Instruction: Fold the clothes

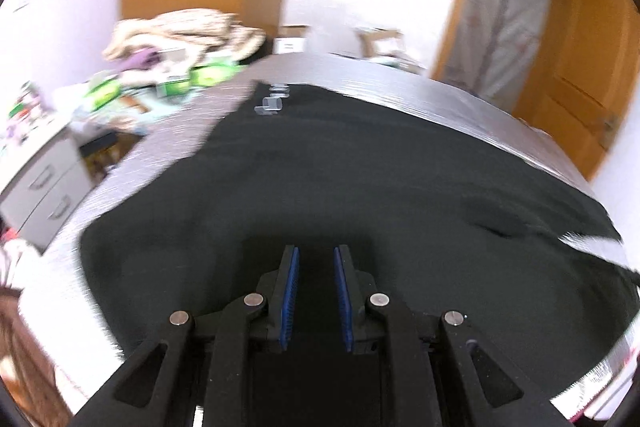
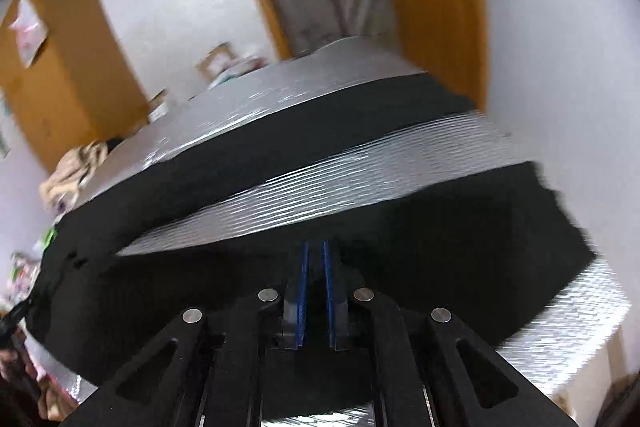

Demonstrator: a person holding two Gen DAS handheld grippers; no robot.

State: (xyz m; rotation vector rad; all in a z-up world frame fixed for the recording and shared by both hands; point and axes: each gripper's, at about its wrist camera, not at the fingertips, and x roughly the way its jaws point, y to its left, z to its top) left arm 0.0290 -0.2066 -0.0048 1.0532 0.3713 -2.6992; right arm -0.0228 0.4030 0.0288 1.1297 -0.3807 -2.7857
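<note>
Both views are showing motion blur, so fine detail is limited.

**Garment.** A black garment (image 1: 360, 187) is lying spread over a silver ribbed table cover (image 1: 420, 87). In the left wrist view it is covering most of the surface, w/ a small pale printed mark (image 1: 270, 105) showing near its far left corner. In the right wrist view the black garment (image 2: 440, 227) is appearing as two dark bands w/ a strip of the silver cover (image 2: 320, 187) lying bare between them — the far band is running toward the cover's far edge, the near band is sitting directly under the claw.

**Left claw.** The left claw (image 1: 316, 259) is hanging over the near part of the garment, angled downward. Its blue pads (image 1: 290, 299) are standing clearly apart, approx. half open, and nothing is sitting between them; only flat black cloth is showing below the gap.

**Right claw.** The right claw (image 2: 316, 255) is pointing down at the near band's far edge, right where cloth meets bare cover. Its blue pads (image 2: 301, 291) are standing nearly together, a narrow slit remaining. Whether cloth is pinched at the tips is hard to tell — blur and dark fabric are hiding the contact point.

**Surroundings.** A pile of beige bedding (image 1: 180, 31) and a grey drawer unit (image 1: 44, 183) are sitting left of the table; a wooden door (image 1: 576, 67) is standing at right.
</note>
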